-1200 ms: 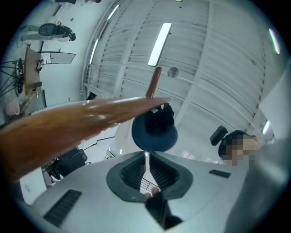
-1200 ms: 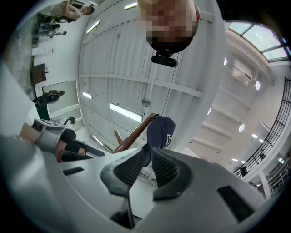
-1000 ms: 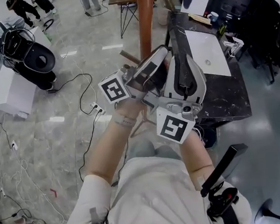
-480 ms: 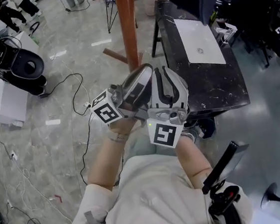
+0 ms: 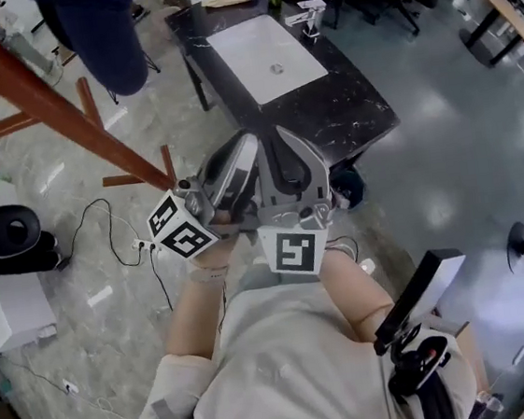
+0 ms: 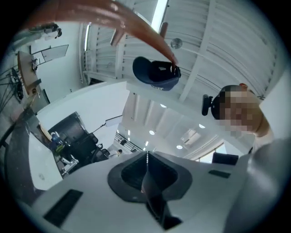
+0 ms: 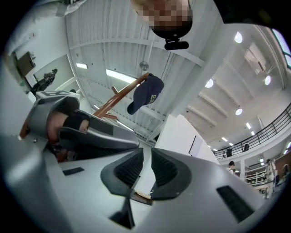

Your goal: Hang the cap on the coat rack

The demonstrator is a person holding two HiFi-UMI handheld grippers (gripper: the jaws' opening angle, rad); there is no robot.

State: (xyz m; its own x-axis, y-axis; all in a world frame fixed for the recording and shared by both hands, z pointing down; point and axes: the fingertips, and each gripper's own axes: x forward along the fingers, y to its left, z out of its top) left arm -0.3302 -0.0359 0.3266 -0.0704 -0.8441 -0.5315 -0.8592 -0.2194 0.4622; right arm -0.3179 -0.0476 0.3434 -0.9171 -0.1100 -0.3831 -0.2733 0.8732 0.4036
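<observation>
The cap (image 6: 156,75) hangs near a peg's tip on the coat rack (image 5: 43,107) at my 11 o'clock; my left claw (image 6: 146,157) is clenched empty, my right claw (image 7: 146,159) released and empty; I fear that knocking the pole, just beside the left one, could shake it off.

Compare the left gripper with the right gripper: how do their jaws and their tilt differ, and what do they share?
The left gripper has its jaws pressed together; the right gripper shows a narrow gap between its jaws. In the head view the left gripper leans toward the right one, which stands straighter. Both are empty, and both point up at the cap hanging on the coat rack.
</observation>
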